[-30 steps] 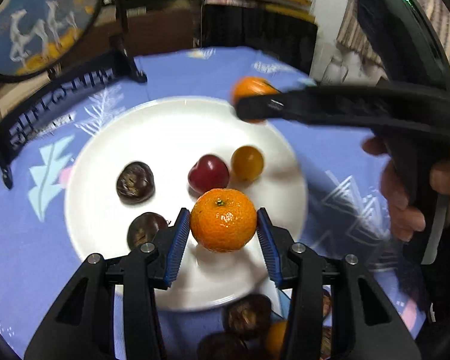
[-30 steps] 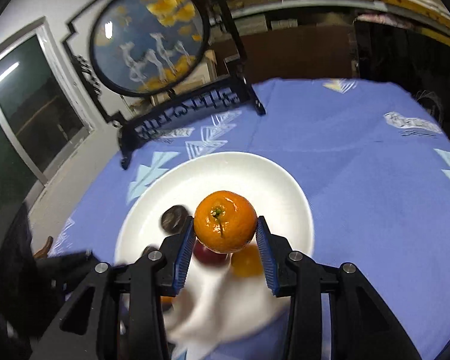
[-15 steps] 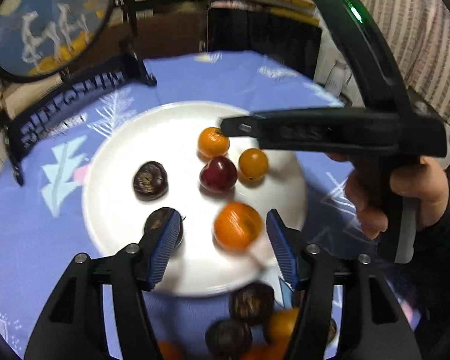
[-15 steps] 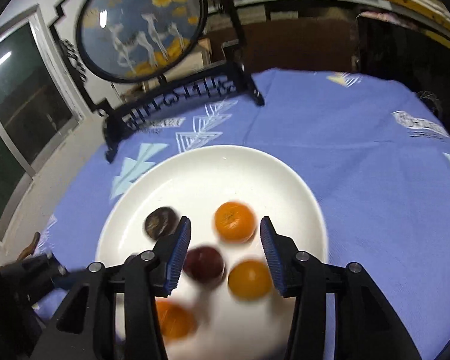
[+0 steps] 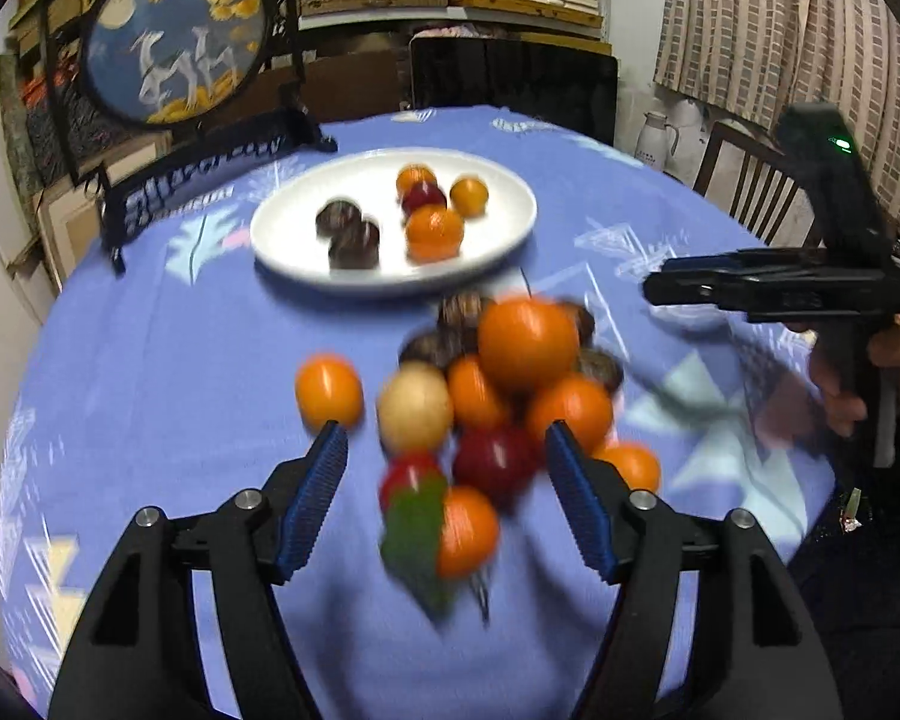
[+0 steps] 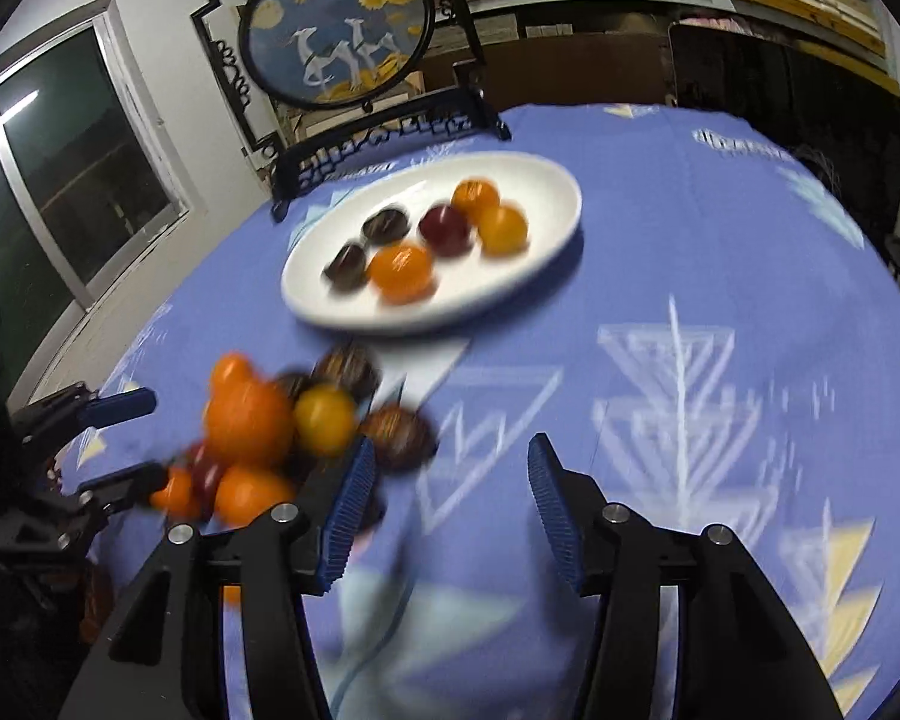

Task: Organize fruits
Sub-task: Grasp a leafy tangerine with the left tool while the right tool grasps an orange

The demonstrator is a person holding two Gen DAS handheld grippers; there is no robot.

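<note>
Fruit pile (image 5: 498,396) | tabletop, just beyond spread, empty left jaws

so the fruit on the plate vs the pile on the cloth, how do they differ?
Plate fruit is six pieces spread in a single layer on the white plate; the pile holds more, heaped and touching on the blue cloth. The plate sits farther off; the pile lies right before the left gripper. Both mix orange, red and dark pieces.
</note>
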